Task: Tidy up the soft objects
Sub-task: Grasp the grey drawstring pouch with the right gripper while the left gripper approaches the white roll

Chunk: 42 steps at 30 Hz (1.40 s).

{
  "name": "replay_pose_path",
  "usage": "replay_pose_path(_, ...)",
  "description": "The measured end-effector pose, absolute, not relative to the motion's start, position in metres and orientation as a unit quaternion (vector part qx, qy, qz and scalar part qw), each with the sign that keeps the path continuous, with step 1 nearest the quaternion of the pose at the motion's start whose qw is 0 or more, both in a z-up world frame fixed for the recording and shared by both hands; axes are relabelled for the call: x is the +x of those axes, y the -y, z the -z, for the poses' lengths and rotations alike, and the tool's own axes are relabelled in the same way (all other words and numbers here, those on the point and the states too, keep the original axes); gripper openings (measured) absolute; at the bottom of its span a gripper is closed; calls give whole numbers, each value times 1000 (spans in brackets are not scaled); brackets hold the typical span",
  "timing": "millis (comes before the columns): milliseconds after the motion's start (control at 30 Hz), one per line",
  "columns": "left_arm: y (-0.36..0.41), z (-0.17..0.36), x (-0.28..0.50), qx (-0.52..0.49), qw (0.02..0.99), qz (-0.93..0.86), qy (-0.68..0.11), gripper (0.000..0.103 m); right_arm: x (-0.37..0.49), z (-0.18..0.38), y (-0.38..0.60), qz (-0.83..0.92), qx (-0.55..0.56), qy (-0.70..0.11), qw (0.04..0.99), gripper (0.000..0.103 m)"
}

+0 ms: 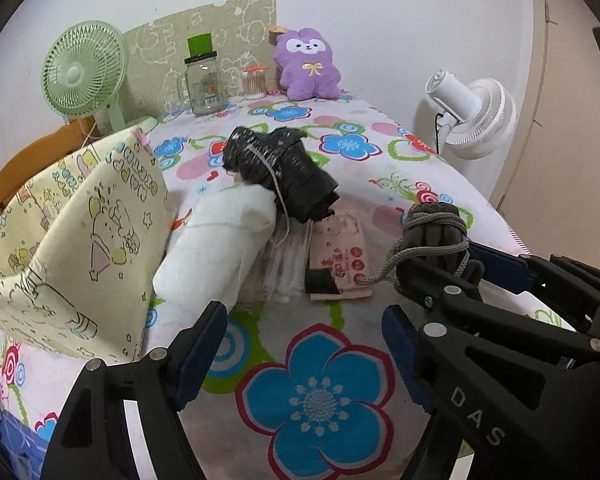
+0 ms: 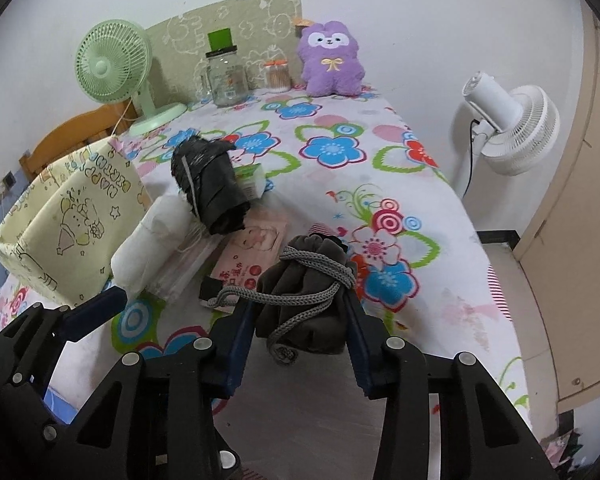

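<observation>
Pouch in right claw: handling and visibility findings

Location. The grey drawstring pouch [image 2: 308, 280] sits near the front of the flowered bedspread [image 2: 400, 168], just right of a pink tissue pack [image 2: 256, 248]. The right gripper [image 2: 300, 320] has its two blue pads against the pouch's flanks, and the cloth appears pinched between them: judged a grip, closed on the pouch. The left gripper [image 1: 304, 344] stands wide apart over bare bedspread with nothing between its fingers.

Handling. The pouch looks soft, light and compressible, so it should yield under the pads rather than slip. Its grey cord [image 2: 284, 300] is wound round the neck with a loose tail hanging low; that tail could snag. The bunched body below the neck is the soundest place to hold, as taken now.

Neighbours. A white cloth roll [image 1: 216, 248], a black bundle [image 1: 276, 168] and a yellow fabric bin [image 1: 80, 232] lie to the left; the bin is the likely destination.

Obscured. The pouch's contents and underside cannot be seen. The bin's interior is hidden in both views. Whether the pouch is lifted clear of the bedspread cannot be determined.
</observation>
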<state>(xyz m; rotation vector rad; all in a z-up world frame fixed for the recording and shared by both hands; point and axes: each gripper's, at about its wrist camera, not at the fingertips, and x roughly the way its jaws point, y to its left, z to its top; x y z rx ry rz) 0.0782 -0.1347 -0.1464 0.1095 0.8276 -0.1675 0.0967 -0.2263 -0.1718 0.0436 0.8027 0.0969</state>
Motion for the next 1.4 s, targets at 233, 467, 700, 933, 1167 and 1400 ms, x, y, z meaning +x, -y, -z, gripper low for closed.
replay_pose_path(233,137,138,86,52,916,69,-391,79,98,161,235,-47,31,-377,924,46)
replay_pose_path(467,132,133,98,41,921,60,-382,77,108,151,233,-56,35,-365,929,46)
replay_pose_path(700,127,134,115,45,921,41,-384,71,123,151,227,-60,38,-367,927,46)
replay_pose_path(933,122,139,131,34,919,40,-391,62,137,151,220,-59,33,-372,926,46)
replay_pose_path(1167,116,144,144,23,913,39,-405,37,150,154,218,-58,34,-381,922,46)
replay_pose_path(1400,118,144,144,27,911,44,-409,20,151,157,216,-57,36,-387,920,46)
